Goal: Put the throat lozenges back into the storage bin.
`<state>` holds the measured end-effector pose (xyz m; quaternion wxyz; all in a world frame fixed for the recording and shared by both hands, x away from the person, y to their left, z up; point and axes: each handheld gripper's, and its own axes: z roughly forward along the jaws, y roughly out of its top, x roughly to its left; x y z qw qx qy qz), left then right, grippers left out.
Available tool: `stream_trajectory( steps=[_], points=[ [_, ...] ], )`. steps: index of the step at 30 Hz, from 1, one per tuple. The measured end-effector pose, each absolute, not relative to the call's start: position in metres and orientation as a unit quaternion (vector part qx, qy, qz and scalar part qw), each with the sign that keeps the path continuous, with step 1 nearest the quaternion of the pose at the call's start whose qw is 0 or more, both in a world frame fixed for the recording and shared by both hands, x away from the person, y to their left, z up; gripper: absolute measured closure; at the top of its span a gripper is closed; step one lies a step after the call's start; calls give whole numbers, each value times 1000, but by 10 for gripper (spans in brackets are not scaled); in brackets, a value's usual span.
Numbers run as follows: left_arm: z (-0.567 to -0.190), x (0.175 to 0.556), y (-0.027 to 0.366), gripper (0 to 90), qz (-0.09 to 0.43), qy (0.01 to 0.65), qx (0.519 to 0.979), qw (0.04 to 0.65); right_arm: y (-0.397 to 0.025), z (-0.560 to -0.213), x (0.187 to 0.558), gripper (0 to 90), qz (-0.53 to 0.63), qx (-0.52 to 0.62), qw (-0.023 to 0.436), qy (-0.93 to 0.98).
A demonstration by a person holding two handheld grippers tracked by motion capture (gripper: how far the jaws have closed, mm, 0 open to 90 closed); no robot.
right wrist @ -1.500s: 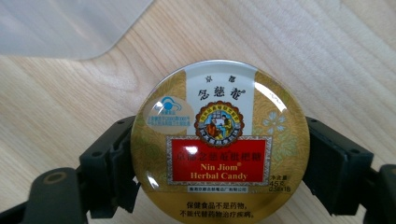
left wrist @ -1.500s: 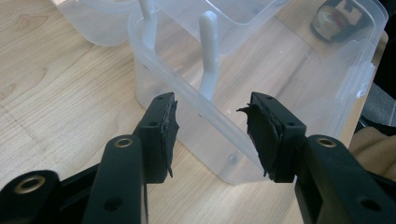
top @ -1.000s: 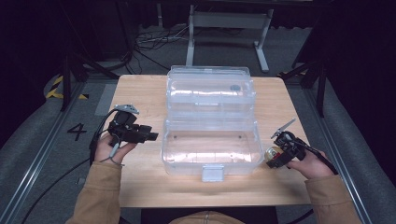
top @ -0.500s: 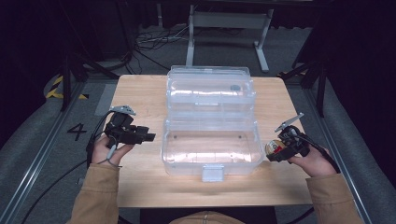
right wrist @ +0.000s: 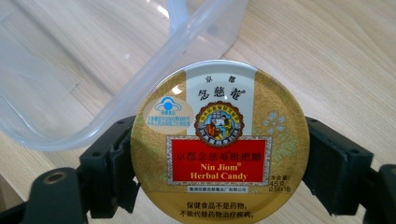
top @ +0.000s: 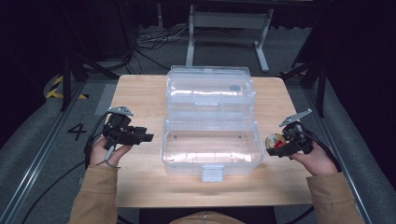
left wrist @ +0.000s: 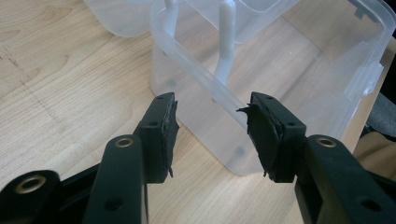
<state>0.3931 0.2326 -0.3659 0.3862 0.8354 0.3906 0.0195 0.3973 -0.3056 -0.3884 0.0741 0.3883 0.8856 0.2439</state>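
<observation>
High view: my left gripper (top: 142, 137) sits at nine o'clock of the clear box (top: 211, 148), jaws spread on nothing, where it was a second ago. At three o'clock my right gripper (top: 275, 145) pinches the round gold tin (top: 274, 141) and has drifted slightly outward from the box since then. The box lies open on the table (top: 140, 93).

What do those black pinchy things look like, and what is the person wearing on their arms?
Each hand holds a black gripper: the left gripper and the right gripper. Each has two chunky black jaws with worn, ragged rubber pads and round screw holes. A grey three-cornered plate sits on top of each one, and a dark cable trails off. The person wears tan sleeves.
</observation>
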Motion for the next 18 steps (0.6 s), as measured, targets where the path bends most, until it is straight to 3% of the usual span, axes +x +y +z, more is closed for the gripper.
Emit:
stream_trajectory(
  steps=[18],
  points=[
    [-366,393,234,525,22,394,833,388,-297,-368,389,203,286,373,83,879]
  ],
)
